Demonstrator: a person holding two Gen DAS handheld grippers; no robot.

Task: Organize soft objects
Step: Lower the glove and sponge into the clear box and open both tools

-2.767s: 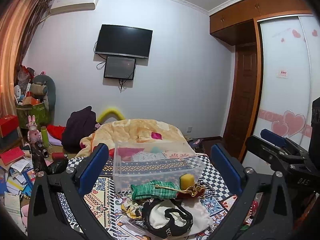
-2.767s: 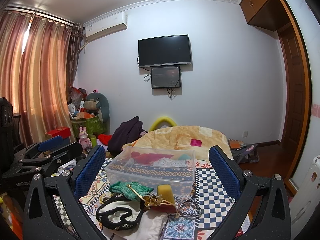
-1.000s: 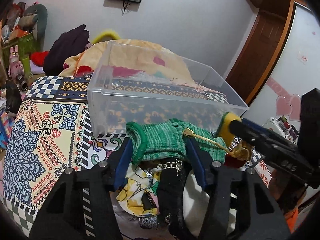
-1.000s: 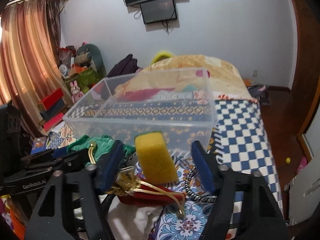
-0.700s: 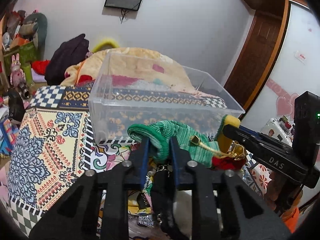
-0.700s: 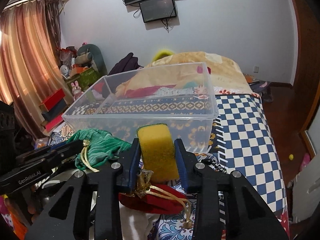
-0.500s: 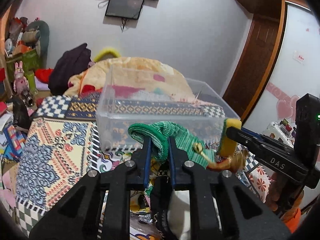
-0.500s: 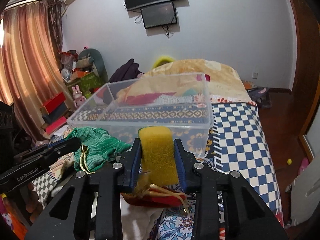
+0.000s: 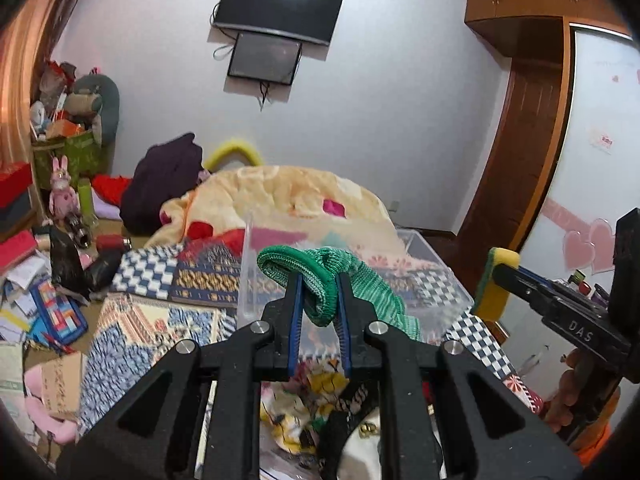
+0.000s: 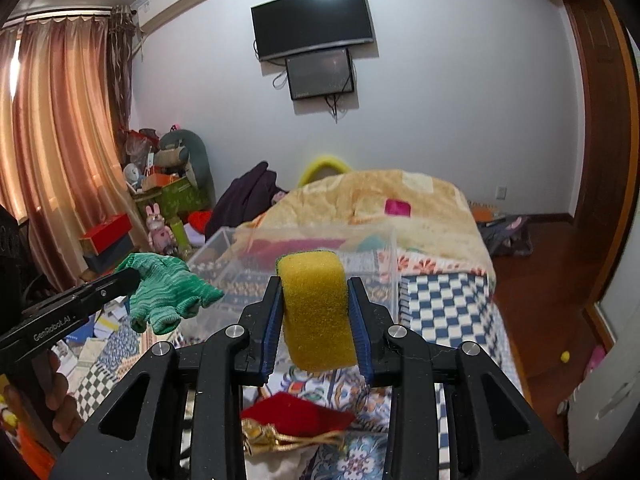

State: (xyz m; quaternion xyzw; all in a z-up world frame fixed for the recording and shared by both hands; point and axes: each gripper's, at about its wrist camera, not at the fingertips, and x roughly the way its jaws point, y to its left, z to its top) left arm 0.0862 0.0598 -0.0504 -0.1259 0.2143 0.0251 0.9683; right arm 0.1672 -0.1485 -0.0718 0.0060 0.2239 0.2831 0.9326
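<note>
Pinching green glove (image 9: 320,280) in left hand-held gripper (image 9: 319,300) | sponge (image 10: 316,312) clamped in right hand-held gripper (image 10: 316,320)

Green knit glove (image 9: 320,280), yellow sponge (image 10: 316,312), red pouch (image 10: 296,416).

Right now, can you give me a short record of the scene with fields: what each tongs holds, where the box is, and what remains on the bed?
left tongs: shut on green knit glove, lifted
right tongs: shut on yellow sponge, lifted
clear plastic box: on bed, beyond both tongs
remaining below: red pouch with gold cord
</note>
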